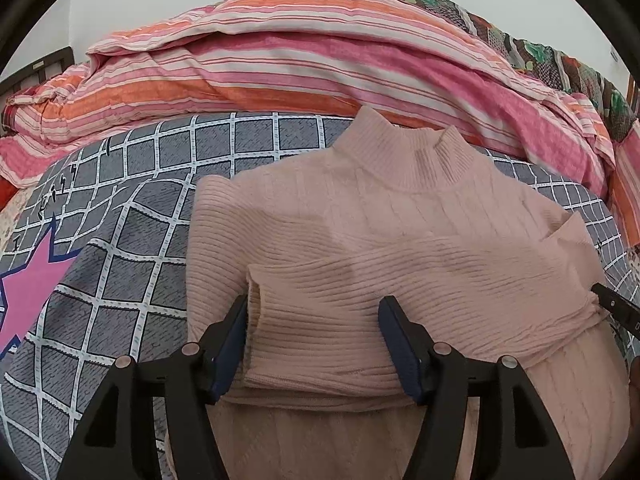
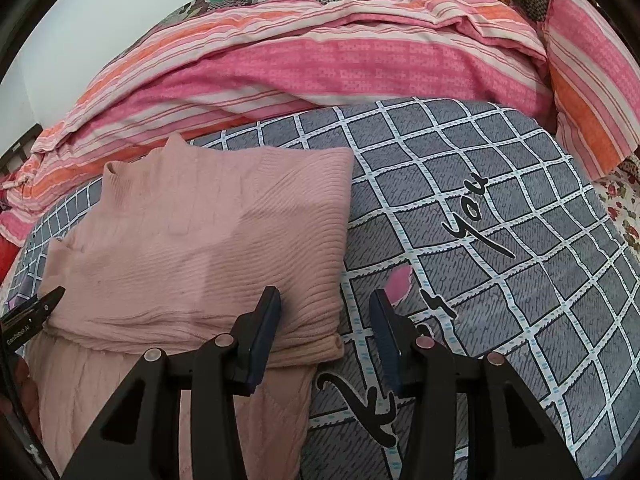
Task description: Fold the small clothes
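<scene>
Sweater [image 1: 384, 240] lies on the bed [image 1: 120, 280], sleeves crossed over its chest. Our left gripper [image 1: 314, 340] straddles a cuff, wide open; our right gripper [image 2: 325, 336], open, holds nothing beside the fold, likely just released.

Both wrist views are looking forward and down, close over the bed [image 1: 120, 184], facing the striped quilt [image 1: 280, 60]. They are sharing the pink sweater [image 1: 400, 240], the left view sitting over it, the right at its right edge.
</scene>
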### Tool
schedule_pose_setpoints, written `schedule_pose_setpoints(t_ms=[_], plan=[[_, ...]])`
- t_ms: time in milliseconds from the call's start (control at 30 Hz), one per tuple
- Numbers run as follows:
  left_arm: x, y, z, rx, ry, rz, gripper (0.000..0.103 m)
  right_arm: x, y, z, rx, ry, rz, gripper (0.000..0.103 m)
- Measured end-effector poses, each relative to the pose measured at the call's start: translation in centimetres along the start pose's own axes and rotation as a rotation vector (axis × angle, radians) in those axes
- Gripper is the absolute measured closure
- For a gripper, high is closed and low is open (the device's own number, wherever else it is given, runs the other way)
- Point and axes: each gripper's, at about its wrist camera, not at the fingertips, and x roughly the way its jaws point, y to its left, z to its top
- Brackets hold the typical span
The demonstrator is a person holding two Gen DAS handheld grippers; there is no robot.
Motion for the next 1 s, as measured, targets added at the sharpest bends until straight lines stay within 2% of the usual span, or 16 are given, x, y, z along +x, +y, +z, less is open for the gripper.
schedule_pose_setpoints(t_ms=[433, 667, 800, 833, 867, 900, 967, 1000], plan=[[-0.1, 0.0, 0.0, 0.007, 0.0, -0.01, 0.037, -0.2, 0.7, -0.2, -0.035, -0.008, 0.003, 0.058], [-0.2, 0.1, 0.0, -0.003, -0.006, -0.01, 0.037, -0.2, 0.3, 0.0, -0.014, -0.008, 0.006, 0.056], [-0.4, 0.5, 0.0, -0.025, -0.025, 0.016, 0.037, -0.2, 0.1, 0.0, -0.001, -0.009, -0.002, 0.054], [-0.5, 0.6, 0.0, -0.03, -0.026, 0.019, 0.042, -0.2, 0.0, 0.0, 0.001, -0.01, -0.004, 0.054], [-0.4, 0.7, 0.0, -0.035, -0.028, 0.02, 0.052, -0.2, 0.0, 0.0, 0.002, -0.011, -0.004, 0.054], [-0.4, 0.9, 0.0, -0.045, -0.026, 0.02, 0.057, -0.2, 0.0, 0.0, 0.002, -0.011, -0.005, 0.054], [-0.3, 1.7, 0.1, -0.079, -0.024, -0.008, 0.074, -0.2, 0.1, 0.0, 0.001, -0.012, -0.008, 0.054], [-0.3, 2.1, 0.1, -0.103, -0.028, -0.023, 0.078, -0.3, 0.1, 0.0, 0.003, -0.014, -0.008, 0.054]])
